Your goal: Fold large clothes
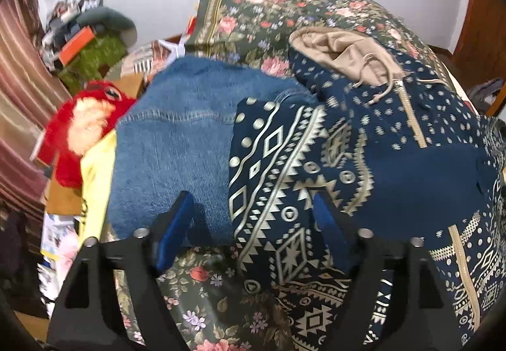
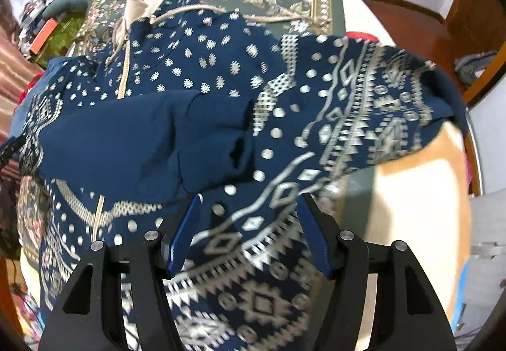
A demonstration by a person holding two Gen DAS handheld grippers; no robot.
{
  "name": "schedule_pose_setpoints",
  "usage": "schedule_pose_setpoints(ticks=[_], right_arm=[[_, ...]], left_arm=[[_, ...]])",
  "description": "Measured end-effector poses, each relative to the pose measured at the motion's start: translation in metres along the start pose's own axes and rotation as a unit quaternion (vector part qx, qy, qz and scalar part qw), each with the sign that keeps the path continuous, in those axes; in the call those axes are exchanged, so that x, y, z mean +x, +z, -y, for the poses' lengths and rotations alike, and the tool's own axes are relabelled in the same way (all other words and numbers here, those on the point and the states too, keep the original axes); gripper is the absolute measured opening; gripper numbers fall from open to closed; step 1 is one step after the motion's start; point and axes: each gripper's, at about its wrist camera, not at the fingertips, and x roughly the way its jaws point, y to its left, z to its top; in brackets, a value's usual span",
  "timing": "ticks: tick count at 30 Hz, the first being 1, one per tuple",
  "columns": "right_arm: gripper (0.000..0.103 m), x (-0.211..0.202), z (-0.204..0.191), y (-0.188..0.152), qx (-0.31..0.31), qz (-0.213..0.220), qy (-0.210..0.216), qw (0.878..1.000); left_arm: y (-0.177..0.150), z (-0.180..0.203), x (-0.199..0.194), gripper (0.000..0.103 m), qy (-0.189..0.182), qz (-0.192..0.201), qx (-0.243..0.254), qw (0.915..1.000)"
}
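- Hoodie (image 1: pixel 395 136), navy with a cream geometric print and a tan-lined hood (image 1: pixel 341 50), lies spread on the floral bedspread (image 1: pixel 253 19); it serves as the landmark for everything below.
- On the hoodie's front, a plain navy sleeve (image 2: pixel 142 136) is folded across the chest, just below the dotted yoke and crossing the tan zipper (image 1: pixel 411 120).
- Left gripper (image 1: pixel 253 218) hovers over the hoodie's left edge, its blue fingers (image 1: pixel 172 230) spread wide apart; patterned cloth lies between them, but the pads do not press on it.
- Right gripper (image 2: pixel 249 234) hangs above the hoodie's opposite side, over a patterned panel; its blue fingers (image 2: pixel 185 234) stand apart, nothing clamped.
- Beyond the right gripper, the hoodie's patterned sleeve (image 2: pixel 379 104) reaches out past the edge of the bedspread, blurred at its far end.
- Beside the hoodie's left edge, touching it, lies a blue fleece garment (image 1: pixel 177 142) with a visible seam.
- Farther out from the hoodie on that side sits a red plush toy (image 1: pixel 79 129), and past it a heap of clutter (image 1: pixel 82 34) against the white wall.
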Motion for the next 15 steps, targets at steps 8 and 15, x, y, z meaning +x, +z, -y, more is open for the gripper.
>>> schedule_pose_setpoints(ticks=[8,15], right_arm=[[0.067,-0.051,0.06,-0.003,0.077,0.08,0.014,0.994],[0.068,-0.045,0.119,0.012,0.193,0.099,0.015,0.976]], left_arm=[[0.024,0.046,-0.043,0.095,-0.03,0.056,0.026,0.9977],[0.043,0.109,-0.042,0.098,-0.075,0.071,0.054,0.9932]])
